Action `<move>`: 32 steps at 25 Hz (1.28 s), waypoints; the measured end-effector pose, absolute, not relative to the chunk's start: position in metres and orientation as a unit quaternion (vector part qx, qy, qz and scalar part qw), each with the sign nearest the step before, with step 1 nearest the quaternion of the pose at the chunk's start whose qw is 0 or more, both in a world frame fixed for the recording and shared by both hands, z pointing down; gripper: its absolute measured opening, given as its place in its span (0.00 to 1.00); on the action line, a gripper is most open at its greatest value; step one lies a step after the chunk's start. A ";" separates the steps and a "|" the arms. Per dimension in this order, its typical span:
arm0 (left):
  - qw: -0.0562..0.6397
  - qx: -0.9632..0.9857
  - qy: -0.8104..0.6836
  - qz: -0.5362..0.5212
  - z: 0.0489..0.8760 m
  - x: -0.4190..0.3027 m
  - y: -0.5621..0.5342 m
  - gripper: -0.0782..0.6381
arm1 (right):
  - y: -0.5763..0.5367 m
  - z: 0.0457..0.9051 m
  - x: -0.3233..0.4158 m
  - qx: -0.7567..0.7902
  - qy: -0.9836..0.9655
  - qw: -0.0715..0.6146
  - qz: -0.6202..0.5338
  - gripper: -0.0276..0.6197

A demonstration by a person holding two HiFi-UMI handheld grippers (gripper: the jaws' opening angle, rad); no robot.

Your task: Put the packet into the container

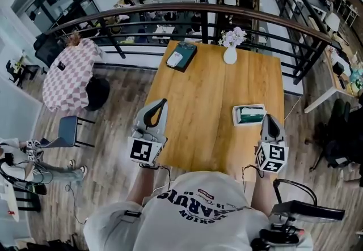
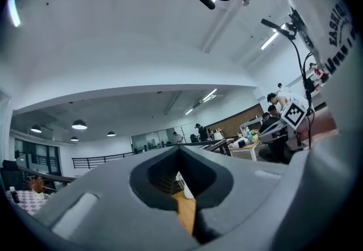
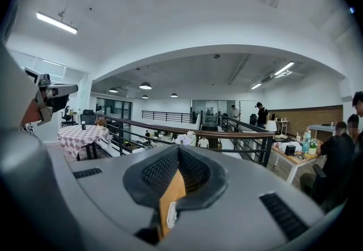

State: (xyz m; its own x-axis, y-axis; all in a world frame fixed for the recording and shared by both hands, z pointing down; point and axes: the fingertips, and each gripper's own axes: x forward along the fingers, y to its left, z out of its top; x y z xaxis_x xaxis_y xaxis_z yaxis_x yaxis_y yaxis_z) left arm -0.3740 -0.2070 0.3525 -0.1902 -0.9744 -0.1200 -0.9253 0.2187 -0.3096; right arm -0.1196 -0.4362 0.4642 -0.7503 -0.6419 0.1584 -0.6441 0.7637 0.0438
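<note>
Packet (image 1: 250,113) — green, lying flat inside the white container (image 1: 235,115), fully within its walls.

Container — shallow, rectangular, on the right half of the wooden table (image 1: 210,102), near the right edge and just ahead of the right gripper.

Left gripper (image 1: 161,101) — held over the near left part of the table, well apart from the container. The left gripper view shows its jaws brought together at the tips (image 2: 180,148) with nothing between them; only a strip of tabletop shows through the hollow behind the pads.

Right gripper (image 1: 268,117) — at the near right edge of the table, its tip just beside the container's near right corner; contact cannot be judged. In the right gripper view the jaws meet at the tips (image 3: 177,148) and hold nothing; wood and a small white sliver show through the hollow.

Vase (image 1: 230,54) — white, upright, with pale flowers, at the far end of the table.

Dark flat item (image 1: 184,57) — at the far left corner of the table, with a white object (image 1: 174,59) resting on it.

Railing (image 1: 170,9) — dark bars with a wooden top rail, just beyond the table's far edge.
</note>
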 end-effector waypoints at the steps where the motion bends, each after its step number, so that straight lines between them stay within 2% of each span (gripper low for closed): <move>1: 0.145 -0.622 0.765 -0.083 0.353 -0.374 -0.209 0.11 | -0.436 0.465 -0.119 0.345 -0.935 0.082 0.007 0.06; 21: 0.112 -0.647 0.754 -0.027 0.390 -0.384 -0.175 0.11 | -0.376 0.452 -0.110 0.371 -0.927 0.059 0.001 0.06; 32: 0.082 -0.662 0.745 -0.005 0.398 -0.333 -0.119 0.11 | -0.306 0.457 -0.095 0.347 -0.935 0.068 0.006 0.06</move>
State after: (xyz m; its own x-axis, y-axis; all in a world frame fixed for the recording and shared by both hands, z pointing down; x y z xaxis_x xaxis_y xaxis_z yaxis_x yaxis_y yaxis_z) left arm -0.3329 -0.1191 0.3977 -0.1107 -0.9871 -0.1157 -0.9855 0.1241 -0.1160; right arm -0.0949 -0.3062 0.4567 -0.7494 -0.6491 0.1306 -0.6508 0.7584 0.0353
